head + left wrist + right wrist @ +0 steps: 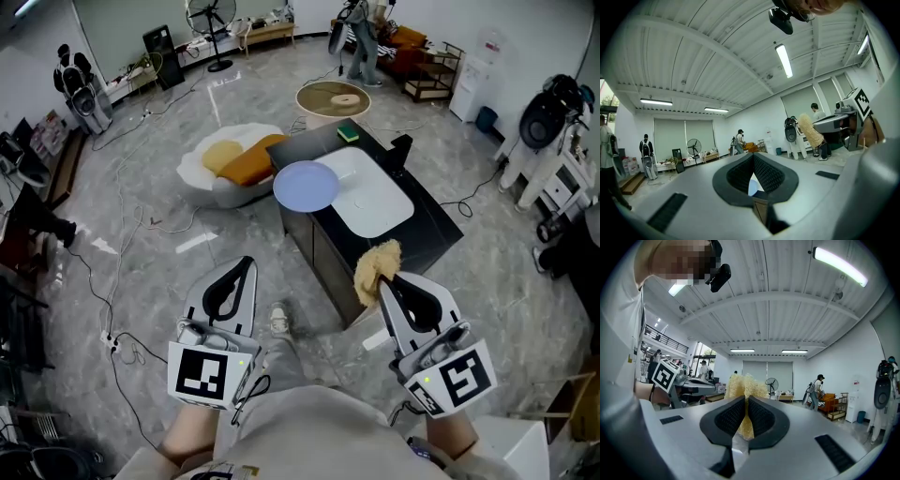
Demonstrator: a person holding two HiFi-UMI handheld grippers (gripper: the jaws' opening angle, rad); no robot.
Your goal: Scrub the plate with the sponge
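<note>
**Kid 1:** Closest to us, what are the two tongs doing?

**Kid 2:** The left gripper (244, 267) is squeezed tight with nothing in it. The right gripper (388, 283) pinches the yellow sponge (376, 265).

**Kid 1:** Where is the plate?

**Kid 2:** The blue plate (306, 186) sits farther off, at the edge of the black table (429, 232). It is well apart from the sponge.

**Kid 1:** Is any scrubbing done?

**Kid 2:** I don't think so. The sponge has to reach the plate first, then rub it.

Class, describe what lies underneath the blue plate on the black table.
The blue plate rests on the black table, its rim reaching the white board. Whatever lies directly beneath the plate is covered and cannot be seen.
</note>
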